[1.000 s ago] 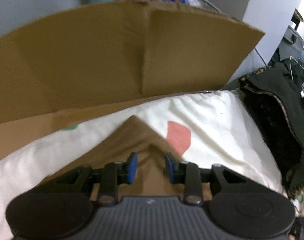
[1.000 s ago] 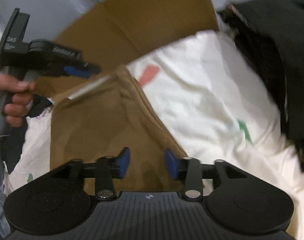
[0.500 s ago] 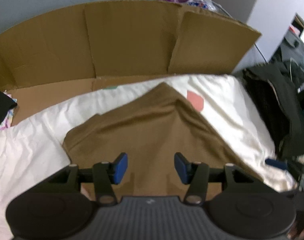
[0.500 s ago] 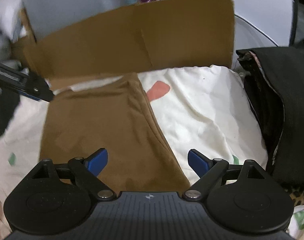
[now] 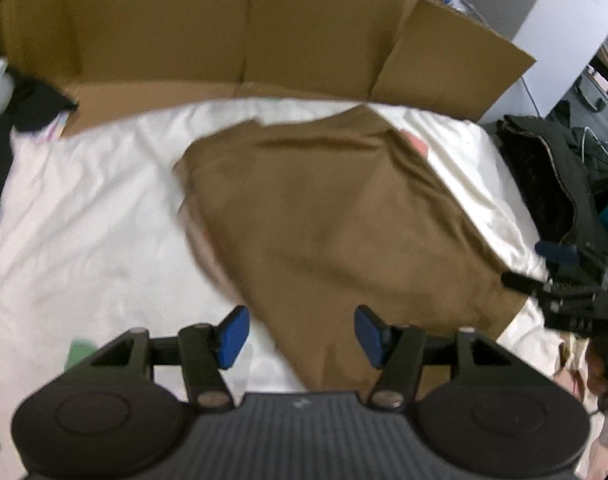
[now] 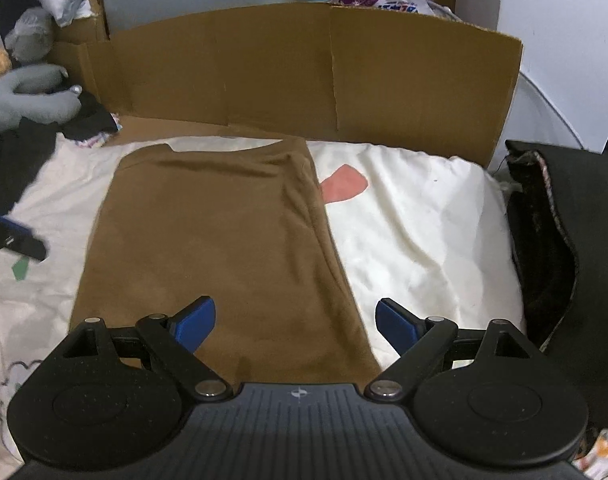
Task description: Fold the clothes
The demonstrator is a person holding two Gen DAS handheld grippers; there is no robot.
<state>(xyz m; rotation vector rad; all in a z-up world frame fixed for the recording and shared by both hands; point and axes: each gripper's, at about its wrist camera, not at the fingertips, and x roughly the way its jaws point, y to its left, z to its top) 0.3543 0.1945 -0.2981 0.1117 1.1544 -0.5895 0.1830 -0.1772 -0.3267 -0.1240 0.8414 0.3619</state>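
The left gripper (image 5: pixel 299 334) tilts down over the garment's (image 6: pixel 207 248) near edge, its jaws opening with nothing between them. The right gripper (image 6: pixel 295 322) is spread wide and empty above the same brown garment, which lies flat on the white sheet (image 6: pixel 416 224).

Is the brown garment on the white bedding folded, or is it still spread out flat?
Folded. The brown garment lies as a narrow rectangle on the white bedding, with a thick doubled edge along its right side and no sleeves showing.
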